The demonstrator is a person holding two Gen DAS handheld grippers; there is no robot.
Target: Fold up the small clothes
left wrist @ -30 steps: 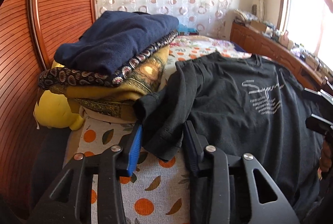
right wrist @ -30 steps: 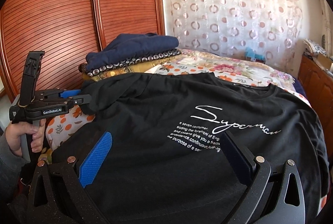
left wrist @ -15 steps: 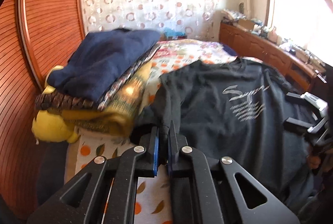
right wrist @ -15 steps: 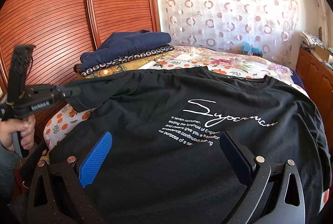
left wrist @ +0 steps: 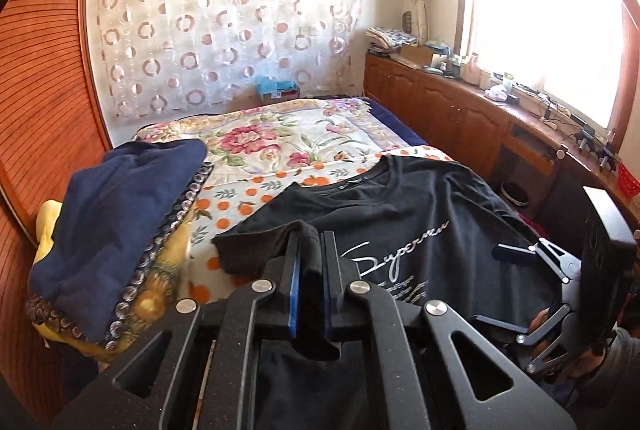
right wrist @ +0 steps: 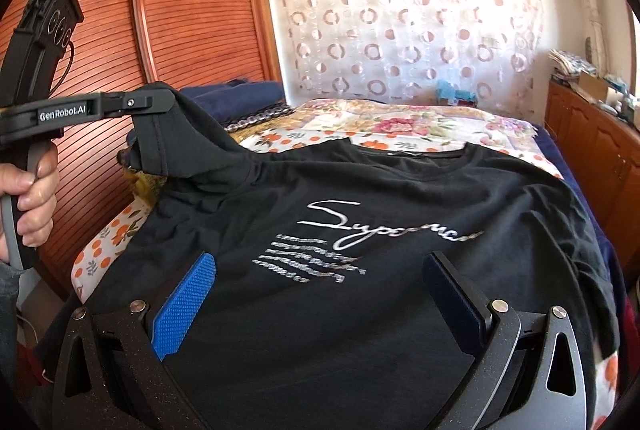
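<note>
Black cotton T-shirt with white script lettering [right wrist: 360, 270] lies face up across the bed with the orange-dotted and floral covers [left wrist: 280, 134], its neckline towards the far end and its hem near the cameras. The left tool [left wrist: 311, 270] is clamped on the shirt's sleeve [right wrist: 160, 138]; in the left wrist view a bunched fold of black cloth stands between the two nearly closed jaws, and in the right wrist view the sleeve hangs from that tool, raised clear of the bed, with a ridge of fabric running from it down to the shoulder. The person's hand [right wrist: 34, 202] grips the tool's handle. The right tool [right wrist: 320, 310] hovers low over the lower front of the shirt with its jaws spread wide and nothing between them.

Judging by this, the sleeve is about to be folded in over the chest. The risks: the grip looks to be on a thick wad, not a flat edge, so the sleeve could land crumpled or twisted. With nothing pinning the body, pulling the sleeve across may drag the whole shirt sideways and wrinkle the front. Just beside the shirt sits a stack of folded clothes topped by a navy garment [left wrist: 120, 214]; a wide swing of the left tool could knock it.
</note>
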